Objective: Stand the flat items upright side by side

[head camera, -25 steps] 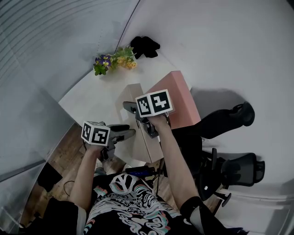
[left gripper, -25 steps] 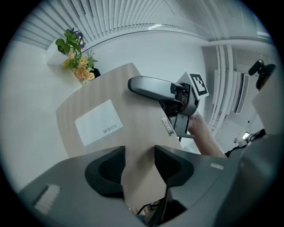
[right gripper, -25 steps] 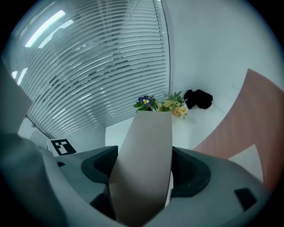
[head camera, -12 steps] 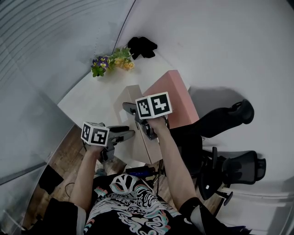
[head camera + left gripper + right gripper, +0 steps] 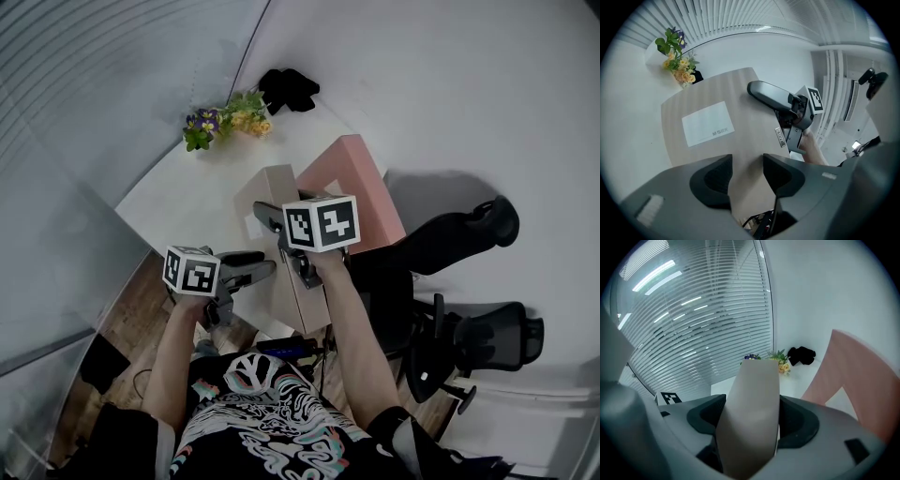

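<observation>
The left tongs (image 5: 746, 164) are partly closed, and their pads press on the near end of the tan box (image 5: 277, 192). The right tongs (image 5: 751, 411) stand wider and hold the same box by its top edge, so the box fills the gap between the jaws. A white label (image 5: 708, 123) sits on the box's broad face.

The pink box (image 5: 352, 178) is just to the right of the tan box, at the right side of the table (image 5: 187, 202). No view shows whether the two boxes touch.

At the far end of the table there is a small bunch of flowers (image 5: 225, 120), yellow and purple. A black lump (image 5: 289, 89) lies just behind them, near the wall. Both are well away from the boxes, and nothing stands between.

The table is white. A black chair (image 5: 478, 337) stands to the right of it. The floor (image 5: 131, 309) on the left is wood. Blinds (image 5: 693, 310) cover the window on the left, and the other wall is plain white.
</observation>
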`<state>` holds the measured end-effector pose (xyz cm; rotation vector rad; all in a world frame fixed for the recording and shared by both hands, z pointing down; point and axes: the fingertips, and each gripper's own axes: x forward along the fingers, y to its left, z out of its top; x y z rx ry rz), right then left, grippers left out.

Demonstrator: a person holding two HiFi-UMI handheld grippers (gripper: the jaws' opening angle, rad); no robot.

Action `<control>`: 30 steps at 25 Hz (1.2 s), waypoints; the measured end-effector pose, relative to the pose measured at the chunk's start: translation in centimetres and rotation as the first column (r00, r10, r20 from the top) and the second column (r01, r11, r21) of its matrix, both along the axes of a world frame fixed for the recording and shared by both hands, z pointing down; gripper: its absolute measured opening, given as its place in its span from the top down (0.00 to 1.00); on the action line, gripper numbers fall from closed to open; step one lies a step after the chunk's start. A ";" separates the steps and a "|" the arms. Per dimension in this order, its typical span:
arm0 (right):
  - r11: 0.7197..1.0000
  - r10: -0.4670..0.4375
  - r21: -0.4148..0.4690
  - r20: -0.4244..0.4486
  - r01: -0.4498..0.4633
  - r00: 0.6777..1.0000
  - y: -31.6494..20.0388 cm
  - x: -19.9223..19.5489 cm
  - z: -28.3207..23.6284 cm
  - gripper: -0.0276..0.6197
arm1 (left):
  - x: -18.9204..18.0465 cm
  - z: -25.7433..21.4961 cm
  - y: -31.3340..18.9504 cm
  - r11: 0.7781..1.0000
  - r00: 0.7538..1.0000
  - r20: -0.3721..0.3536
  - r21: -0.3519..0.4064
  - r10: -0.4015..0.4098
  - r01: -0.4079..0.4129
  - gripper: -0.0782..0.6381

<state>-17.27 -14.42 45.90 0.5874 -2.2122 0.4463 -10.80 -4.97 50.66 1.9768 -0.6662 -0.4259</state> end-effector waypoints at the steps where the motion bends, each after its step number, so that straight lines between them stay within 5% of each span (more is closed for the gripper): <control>1: 1.000 0.003 0.012 0.013 -0.003 1.000 -0.1 0.0 -0.4 0.44 | -0.1 -0.1 -0.1 1.000 1.000 -0.009 0.002 -0.006 0.006 0.63; 20: 0.970 0.002 0.232 0.288 -0.071 0.958 -0.1 0.9 -7.4 0.45 | -1.1 -1.6 -0.8 0.996 0.995 -0.046 0.018 -0.087 0.088 0.63; 30: 0.877 -0.099 0.452 0.502 -0.163 0.859 0.6 2.2 -10.9 0.45 | -1.4 -0.9 -1.5 0.995 0.995 -0.040 0.020 -0.096 0.097 0.64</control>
